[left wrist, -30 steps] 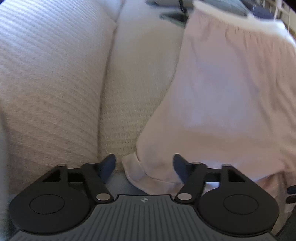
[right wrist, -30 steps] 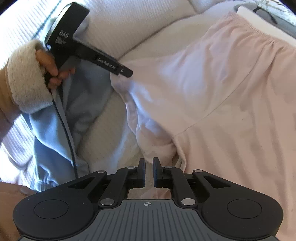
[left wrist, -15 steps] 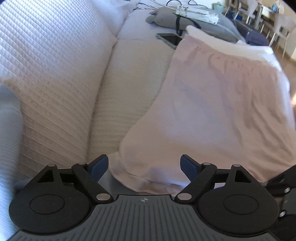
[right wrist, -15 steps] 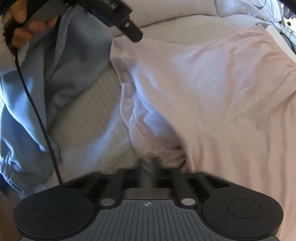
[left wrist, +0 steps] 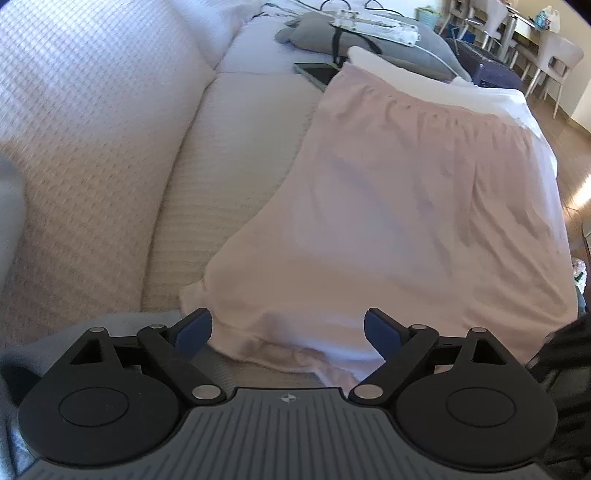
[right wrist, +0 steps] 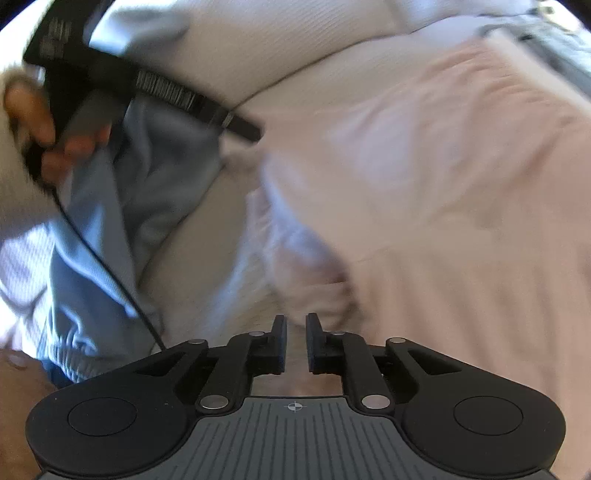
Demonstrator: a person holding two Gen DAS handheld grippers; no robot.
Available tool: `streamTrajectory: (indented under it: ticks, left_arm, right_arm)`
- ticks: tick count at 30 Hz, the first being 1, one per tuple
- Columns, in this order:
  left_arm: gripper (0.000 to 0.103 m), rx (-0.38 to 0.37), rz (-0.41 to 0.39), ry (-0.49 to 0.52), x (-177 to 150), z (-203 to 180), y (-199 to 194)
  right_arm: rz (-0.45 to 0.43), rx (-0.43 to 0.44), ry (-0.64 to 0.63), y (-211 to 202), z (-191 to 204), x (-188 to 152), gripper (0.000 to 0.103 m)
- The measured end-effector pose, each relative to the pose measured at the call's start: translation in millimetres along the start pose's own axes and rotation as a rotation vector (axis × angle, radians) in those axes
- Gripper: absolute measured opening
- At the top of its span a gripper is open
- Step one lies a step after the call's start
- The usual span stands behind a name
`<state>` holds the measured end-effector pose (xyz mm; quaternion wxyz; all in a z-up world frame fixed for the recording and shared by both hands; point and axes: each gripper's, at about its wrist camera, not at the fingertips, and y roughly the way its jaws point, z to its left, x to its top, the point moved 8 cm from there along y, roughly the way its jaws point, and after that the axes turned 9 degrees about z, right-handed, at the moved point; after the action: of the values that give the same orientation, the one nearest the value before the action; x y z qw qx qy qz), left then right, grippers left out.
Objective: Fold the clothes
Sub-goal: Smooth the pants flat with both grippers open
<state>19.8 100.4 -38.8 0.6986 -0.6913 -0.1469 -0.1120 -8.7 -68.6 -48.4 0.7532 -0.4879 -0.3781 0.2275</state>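
Note:
A pale pink garment (left wrist: 406, 221) lies spread flat on the cream sofa seat (left wrist: 229, 155), its gathered waistband at the far end. My left gripper (left wrist: 288, 328) hovers over the near hem. Its jaws are wide and opening, and the hem lies between the blue pads without touching them. In the right wrist view, my right gripper (right wrist: 295, 339) points at a rumpled corner of the pink garment (right wrist: 424, 177). Its jaws stand a narrow gap apart and are opening, with no cloth pinched. A hand (right wrist: 33, 122) holds the left gripper (right wrist: 243, 127) at the upper left.
A light blue garment (right wrist: 92, 229) is bunched at the left beside the sofa back (left wrist: 74, 129), with a black cable (right wrist: 99, 258) across it. A phone (left wrist: 317, 72), a grey cushion (left wrist: 317, 29) and a white cloth (left wrist: 443, 92) lie beyond the waistband. Chairs (left wrist: 554, 55) stand far right.
My left gripper opened wider and drew up and back from the pink hem it had straddled. My right gripper shut fully, then parted slightly, and its view shifted.

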Motion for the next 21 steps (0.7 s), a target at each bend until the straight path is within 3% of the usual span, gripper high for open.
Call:
streamTrajectory:
  ticks: [3, 9, 14, 21]
  left_arm:
    - [0.089, -0.019, -0.019, 0.022, 10.5, -10.5, -2.8]
    - [0.091, -0.020, -0.035, 0.063, 35.9, -20.9, -3.3]
    - [0.091, 0.067, 0.023, 0.019, 25.0, 0.5, 8.2]
    - [0.091, 0.100, 0.044, -0.072, 18.8, 33.0, 22.6]
  right_arm:
    - [-0.069, -0.055, 0.087, -31.1, -28.2, -11.6, 0.027]
    - [-0.130, -0.154, 0.297, -78.2, -91.1, -59.7, 0.027]
    - [-0.150, -0.182, 0.426, -91.6, -116.9, -90.3, 0.027]
    - [-0.185, -0.194, 0.383, -105.5, -124.7, -59.9, 0.028]
